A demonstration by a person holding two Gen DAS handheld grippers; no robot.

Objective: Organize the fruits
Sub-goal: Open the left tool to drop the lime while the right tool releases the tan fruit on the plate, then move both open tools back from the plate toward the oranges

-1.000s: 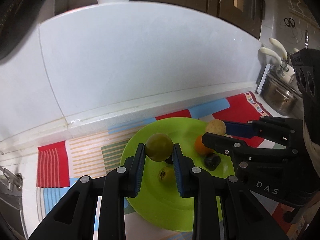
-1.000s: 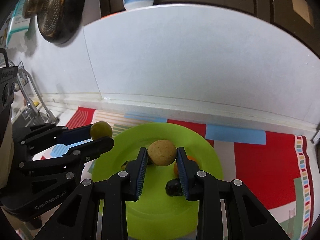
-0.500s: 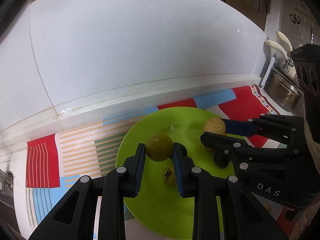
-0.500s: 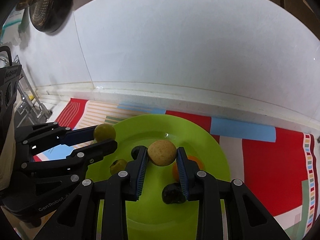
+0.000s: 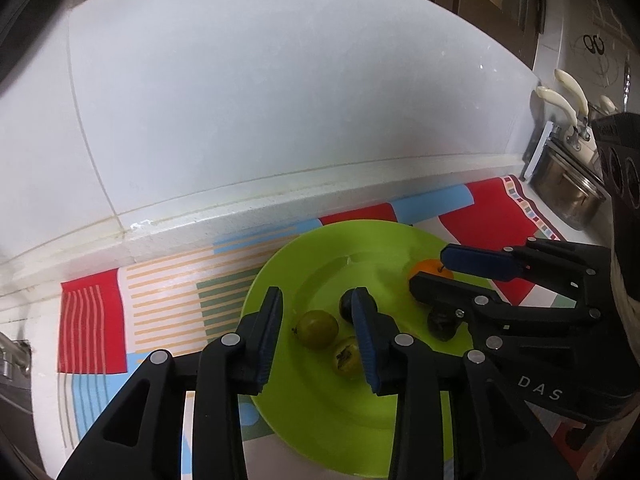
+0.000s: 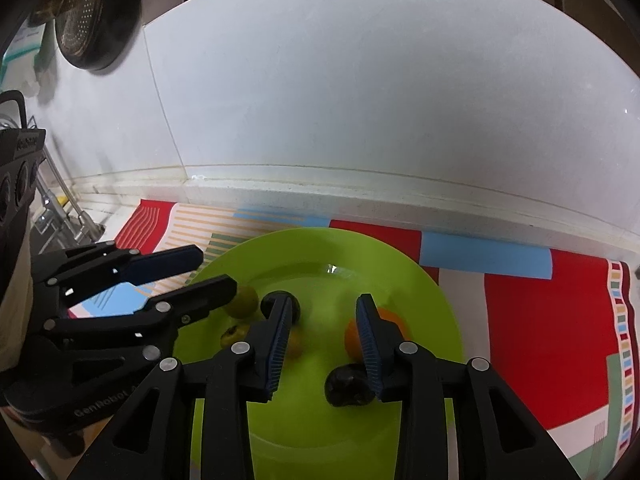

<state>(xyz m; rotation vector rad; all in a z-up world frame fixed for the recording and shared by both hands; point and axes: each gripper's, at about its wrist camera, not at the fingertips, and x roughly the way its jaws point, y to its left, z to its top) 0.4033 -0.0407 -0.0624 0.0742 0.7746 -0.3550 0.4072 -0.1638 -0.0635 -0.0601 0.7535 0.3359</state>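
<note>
Both fruits that I was carrying a second ago are out of my grip: my left gripper [image 5: 318, 330] and my right gripper [image 6: 322, 336] are spread wide with nothing between the blue pads, and both hang over the green plate [image 5: 320, 420].

From the left wrist camera, a green fruit [image 5: 318, 329] lies on the plate between my left fingers, touching neither pad. Just to its right lies a smaller yellowish fruit [image 5: 347, 358] with a dark spot, and beyond them a dark fruit [image 5: 345, 305] sits partly hidden behind my right-hand pad. Nearer the plate's right side, an orange fruit [image 5: 424, 269] peeks out behind the right gripper [image 5: 434, 268], and a second dark fruit [image 5: 440, 322] lies below it.

The right wrist camera shows what the left one hides: the orange fruit [image 6: 352, 338] almost whole, against the outer side of my right finger, and the dark fruit [image 6: 346, 386] in front of it. A blurred tan shape beside my left finger may be the fruit I dropped; I cannot be sure. The left gripper [image 6: 216, 272] reaches in over the plate's left rim, with the green fruit [image 6: 244, 300] at its tip.

Under the plate lies a striped cloth [image 6: 540, 328].
</note>
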